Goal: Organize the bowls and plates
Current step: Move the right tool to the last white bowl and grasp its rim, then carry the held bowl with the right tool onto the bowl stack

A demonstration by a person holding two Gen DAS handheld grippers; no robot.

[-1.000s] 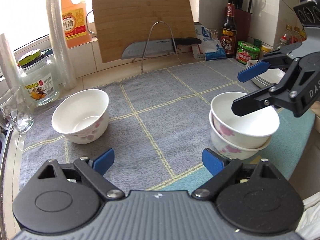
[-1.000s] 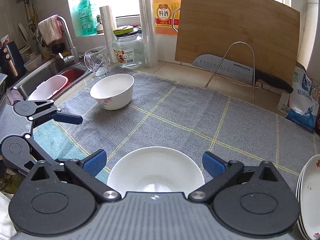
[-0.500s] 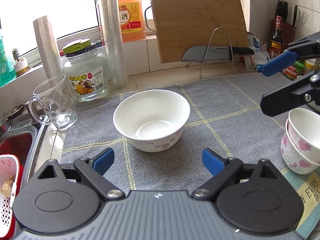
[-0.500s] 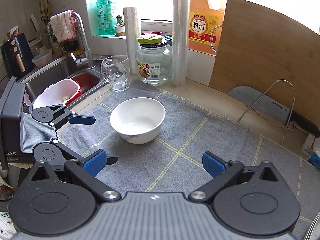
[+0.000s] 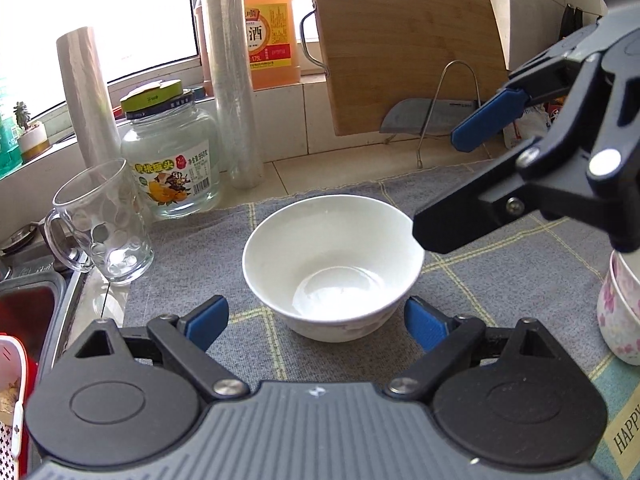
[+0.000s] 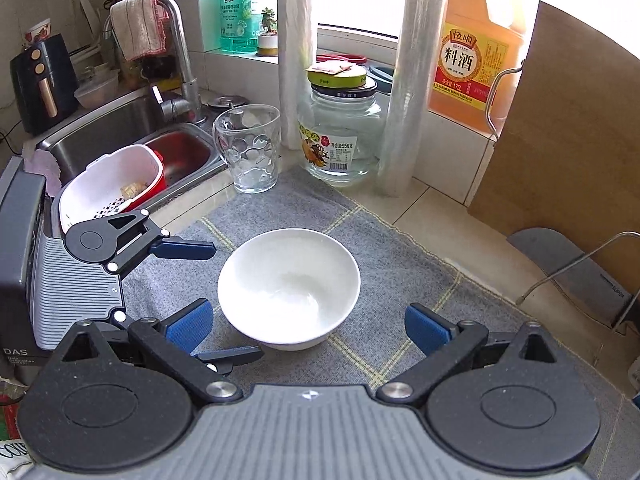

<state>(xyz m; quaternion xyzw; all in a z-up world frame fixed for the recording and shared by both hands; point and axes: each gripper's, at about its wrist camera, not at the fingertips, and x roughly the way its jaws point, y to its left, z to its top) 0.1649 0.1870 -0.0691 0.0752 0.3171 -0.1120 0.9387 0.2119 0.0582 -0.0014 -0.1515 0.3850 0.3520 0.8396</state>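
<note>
Both jaws spread wide, empty; white bowl (image 5: 333, 265) upright, floral outside, glossy inside.

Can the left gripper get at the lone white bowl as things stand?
Probably yes: the left gripper is open, its jaws either side of the bowl, nothing between. The right gripper crowds in nearby.

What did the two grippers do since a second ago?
Both swung left, away from the stacked flowered bowls, and closed in on the lone white bowl. The left gripper and right gripper are open, holding nothing. The bowl and grey mat stayed put.
</note>
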